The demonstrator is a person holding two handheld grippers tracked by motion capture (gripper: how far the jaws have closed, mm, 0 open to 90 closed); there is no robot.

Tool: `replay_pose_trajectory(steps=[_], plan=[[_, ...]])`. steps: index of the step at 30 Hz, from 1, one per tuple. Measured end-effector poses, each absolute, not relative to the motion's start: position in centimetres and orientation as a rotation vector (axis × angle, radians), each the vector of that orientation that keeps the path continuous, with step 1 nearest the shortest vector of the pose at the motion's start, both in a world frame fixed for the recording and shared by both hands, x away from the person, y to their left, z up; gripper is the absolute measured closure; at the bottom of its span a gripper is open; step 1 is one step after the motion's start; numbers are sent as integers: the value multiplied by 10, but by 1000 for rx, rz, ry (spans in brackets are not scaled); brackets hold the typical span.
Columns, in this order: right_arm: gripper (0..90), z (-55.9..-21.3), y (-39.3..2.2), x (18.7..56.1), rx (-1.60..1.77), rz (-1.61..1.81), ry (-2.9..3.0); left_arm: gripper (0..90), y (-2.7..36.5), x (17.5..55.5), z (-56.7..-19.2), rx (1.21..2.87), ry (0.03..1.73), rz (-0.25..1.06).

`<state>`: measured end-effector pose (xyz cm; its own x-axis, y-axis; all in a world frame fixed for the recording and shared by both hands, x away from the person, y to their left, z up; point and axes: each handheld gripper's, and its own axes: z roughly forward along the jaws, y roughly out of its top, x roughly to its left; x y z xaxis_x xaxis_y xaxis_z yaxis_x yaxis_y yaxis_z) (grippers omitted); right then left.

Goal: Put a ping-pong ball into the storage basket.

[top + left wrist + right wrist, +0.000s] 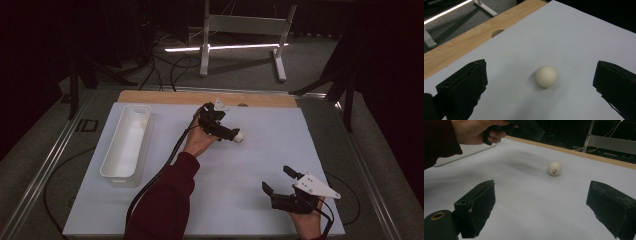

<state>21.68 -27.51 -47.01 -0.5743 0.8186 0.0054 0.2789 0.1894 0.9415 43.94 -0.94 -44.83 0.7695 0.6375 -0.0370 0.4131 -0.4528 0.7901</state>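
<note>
A small white ball [239, 136] rests on the pale mat [240, 170], right of its middle and toward the far side. My left gripper [231, 133] hovers right at it, open; in the left gripper view the ball [546, 76] lies between the two wide-spread jaws of this gripper [540, 65], touching neither. My right gripper [276, 178] is open near the front right of the mat, holding nothing. From the right gripper [541, 186] the ball [554, 168] sits well ahead, showing a dark mark, with the other hand [476, 132] above left.
A long white tray [120, 180] stands on the left part of the mat and looks empty. A wooden strip [200, 97] with a round hole [497, 32] borders the far edge. A white table frame [240, 25] and cables stand on the floor beyond.
</note>
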Motion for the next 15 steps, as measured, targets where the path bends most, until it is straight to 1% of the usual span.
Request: replay_pose_trajectory(steps=[10,15], plan=[[80,-470,-276,217,1028,1388,1952,3,-13,443,-455,2104,796,311],[81,-469,-276,216,1033,1390,1948,3,-16,444,-457,2094,800,321]])
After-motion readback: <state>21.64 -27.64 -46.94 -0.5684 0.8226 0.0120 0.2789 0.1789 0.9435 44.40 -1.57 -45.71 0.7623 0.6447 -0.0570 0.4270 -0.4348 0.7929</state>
